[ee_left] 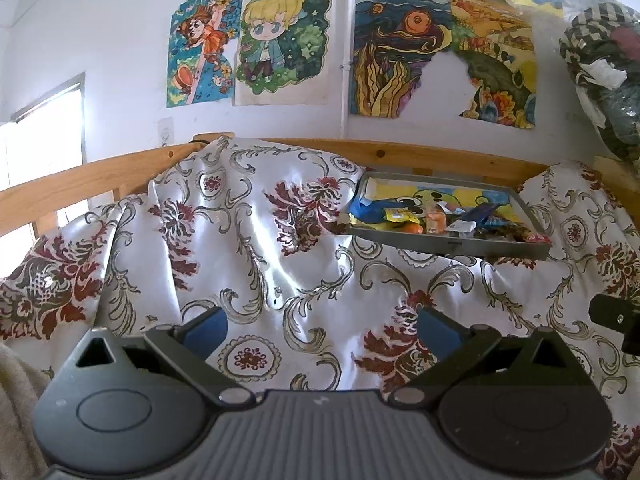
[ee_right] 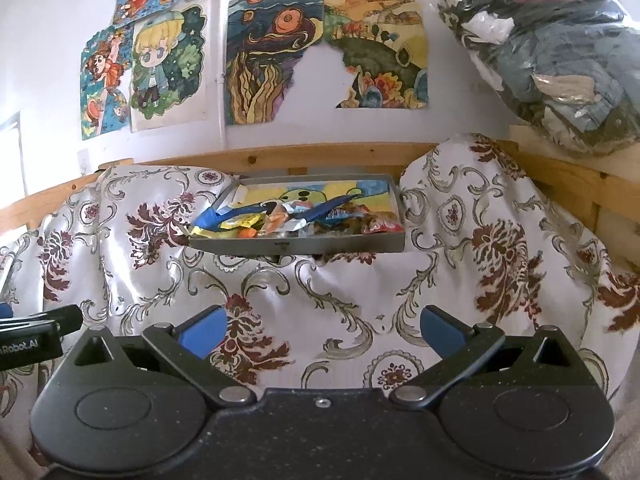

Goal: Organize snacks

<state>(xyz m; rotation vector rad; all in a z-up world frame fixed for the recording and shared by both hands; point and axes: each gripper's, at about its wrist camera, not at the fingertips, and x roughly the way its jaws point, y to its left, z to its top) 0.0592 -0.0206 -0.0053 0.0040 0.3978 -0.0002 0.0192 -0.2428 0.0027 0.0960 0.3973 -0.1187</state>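
A shallow grey metal tray with a yellow cartoon picture on its floor rests on a glossy white cloth with dark red flowers and grey scrolls, draped over a pale wooden bed frame. The tray holds a loose heap of small wrapped snacks: blue, yellow, orange, silver and red packets piled toward its near edge.

The left hand-held gripper hangs over the cloth with its blue-padded fingers spread wide and nothing between them; the tray lies ahead of it and off to the right, well apart. The right hand-held gripper is likewise spread wide and empty, with the tray almost straight ahead, slightly left of centre, also well apart.

Children's coloured drawings are pinned to the white wall behind the bed. A clear plastic bag stuffed with folded clothes sits at upper right.
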